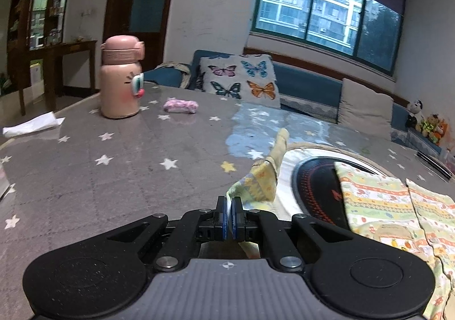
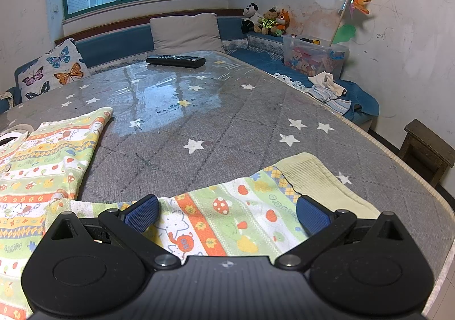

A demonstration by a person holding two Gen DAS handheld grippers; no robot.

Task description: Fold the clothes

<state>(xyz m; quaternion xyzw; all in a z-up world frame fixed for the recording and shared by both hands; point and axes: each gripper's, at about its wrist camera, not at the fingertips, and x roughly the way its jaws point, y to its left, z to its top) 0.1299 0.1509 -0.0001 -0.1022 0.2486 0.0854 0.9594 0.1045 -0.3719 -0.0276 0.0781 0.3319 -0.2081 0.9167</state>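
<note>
While the grey star-patterned surface [image 1: 113, 155] fills most of both views, the patterned garment [image 2: 42, 166] spreads over its lower part: in the right wrist view it covers the lower left of the frame, and one sleeve [image 2: 244, 217] with a pale ribbed cuff [image 2: 315, 177] runs across the bottom centre toward the right. In the left wrist view the garment lies at the lower right, partly over a round black cooktop [image 1: 315, 186] set in the surface.

A butterfly cushion [image 1: 241, 78] and a plain grey pillow [image 1: 366, 109] lean on the blue bench beyond the surface's far edge. A pink bottle [image 1: 122, 78] stands upright at the upper left of the left wrist view, with a small pink bundle [image 1: 180, 106] near it to the right. A black remote [image 2: 175, 61] lies at the far end in the right wrist view.

The left gripper [image 1: 229, 216] is pressed together, pinching a fold of the garment's other sleeve, which rises tilted from the pads toward the frame's centre. The right gripper [image 2: 227, 214] is spread wide, its blue pads [image 2: 142, 213] on either side of the flat sleeve.
</note>
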